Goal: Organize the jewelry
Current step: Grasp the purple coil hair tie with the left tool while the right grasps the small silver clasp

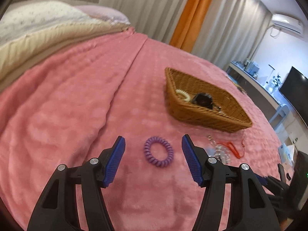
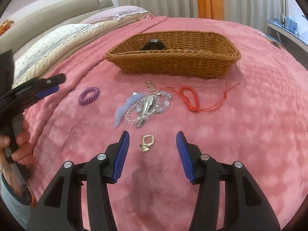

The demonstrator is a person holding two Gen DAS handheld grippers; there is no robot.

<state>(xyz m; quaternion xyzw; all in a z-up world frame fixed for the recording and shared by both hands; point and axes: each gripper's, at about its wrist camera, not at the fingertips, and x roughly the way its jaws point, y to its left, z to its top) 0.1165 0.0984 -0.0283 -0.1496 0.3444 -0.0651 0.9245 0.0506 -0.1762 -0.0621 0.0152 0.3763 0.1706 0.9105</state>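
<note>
The left gripper is hovering with jaws wide around a purple spiral hair tie, the wicker basket sitting at two o'clock. The right gripper is gaping, empty, over a gold clasp lying on the pink blanket.

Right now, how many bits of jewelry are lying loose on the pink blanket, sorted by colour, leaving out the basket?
Purple: 1, the spiral hair tie
Red: 1, the cord bracelet
Gold: 1, the small clasp
Clear, silver and blue: 1 tangled pile; its pieces cannot be told apart
Total: 4 groups outside the basket
</note>
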